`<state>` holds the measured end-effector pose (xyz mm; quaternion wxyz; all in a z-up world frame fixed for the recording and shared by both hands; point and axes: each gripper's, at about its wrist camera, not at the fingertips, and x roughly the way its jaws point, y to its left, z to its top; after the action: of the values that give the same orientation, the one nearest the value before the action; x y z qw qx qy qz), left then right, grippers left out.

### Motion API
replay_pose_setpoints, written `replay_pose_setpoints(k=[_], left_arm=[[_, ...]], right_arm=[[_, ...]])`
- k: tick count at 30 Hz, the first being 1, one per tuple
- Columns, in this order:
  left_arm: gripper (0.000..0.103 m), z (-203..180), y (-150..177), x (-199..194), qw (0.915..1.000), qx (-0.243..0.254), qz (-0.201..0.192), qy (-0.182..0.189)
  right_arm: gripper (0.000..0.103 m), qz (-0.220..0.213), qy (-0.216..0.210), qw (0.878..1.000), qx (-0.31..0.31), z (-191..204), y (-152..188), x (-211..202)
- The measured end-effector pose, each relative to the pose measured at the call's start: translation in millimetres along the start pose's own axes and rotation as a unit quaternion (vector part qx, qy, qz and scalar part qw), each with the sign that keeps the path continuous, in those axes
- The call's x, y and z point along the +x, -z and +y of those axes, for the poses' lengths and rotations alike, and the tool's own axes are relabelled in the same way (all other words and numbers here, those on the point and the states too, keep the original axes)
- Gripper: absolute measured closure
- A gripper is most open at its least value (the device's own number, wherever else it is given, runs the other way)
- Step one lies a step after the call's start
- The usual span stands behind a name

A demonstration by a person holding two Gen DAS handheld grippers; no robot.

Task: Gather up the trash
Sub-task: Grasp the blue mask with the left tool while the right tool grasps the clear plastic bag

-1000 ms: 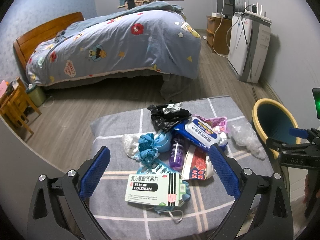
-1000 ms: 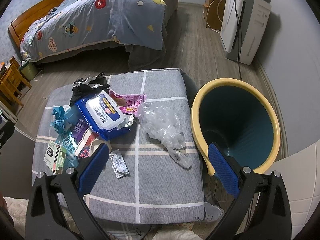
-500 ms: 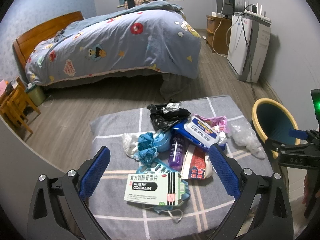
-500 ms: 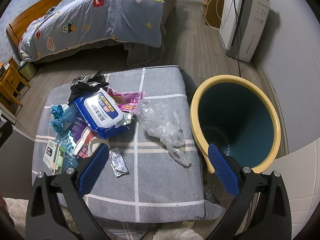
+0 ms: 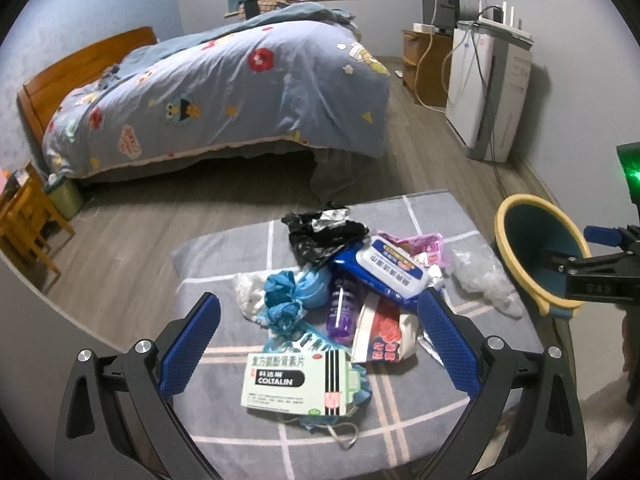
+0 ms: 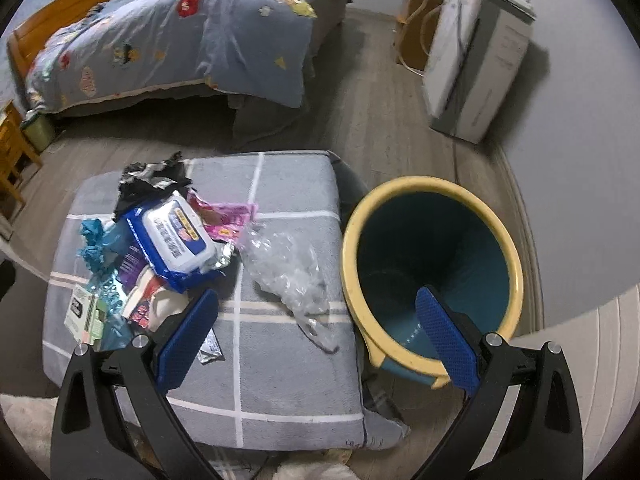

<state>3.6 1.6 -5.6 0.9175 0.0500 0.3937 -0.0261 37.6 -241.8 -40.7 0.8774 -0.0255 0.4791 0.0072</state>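
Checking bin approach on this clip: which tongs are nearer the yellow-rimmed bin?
Right. The right tongs hang open at the bin, one finger over its rim. The left tongs sit open over the medicine box, across the cushion.

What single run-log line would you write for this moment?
stage: pre-grasp | left gripper: open, empty | right gripper: open, empty | trash pile: on grey cushion | bin: beside cushion
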Motion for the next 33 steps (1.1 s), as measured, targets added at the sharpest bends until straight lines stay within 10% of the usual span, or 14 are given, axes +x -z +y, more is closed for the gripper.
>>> replay_pose_setpoints(k=[11,20,33], left_arm=[[0.005,37.3,-43.5,20.7,0.9992,-0.020,-0.029,0.018],[0.005,60.1,-26.4,61.8,0.9984,-0.051,0.020,0.018],[0.006,20.2,-8.1,104.1,0.9978,-0.011,0.045,0.048]], right_arm=[[0.006,-0.017,-0.085,0.994,-0.071,-13.2,-32.8,27.2],[0.006,-0.004,-0.134,0.986,-0.096,-6.6,-26.3,59.1],[0.006,0.040,-0.103,0.988,-0.104,-2.1,-9.9,101.2]])
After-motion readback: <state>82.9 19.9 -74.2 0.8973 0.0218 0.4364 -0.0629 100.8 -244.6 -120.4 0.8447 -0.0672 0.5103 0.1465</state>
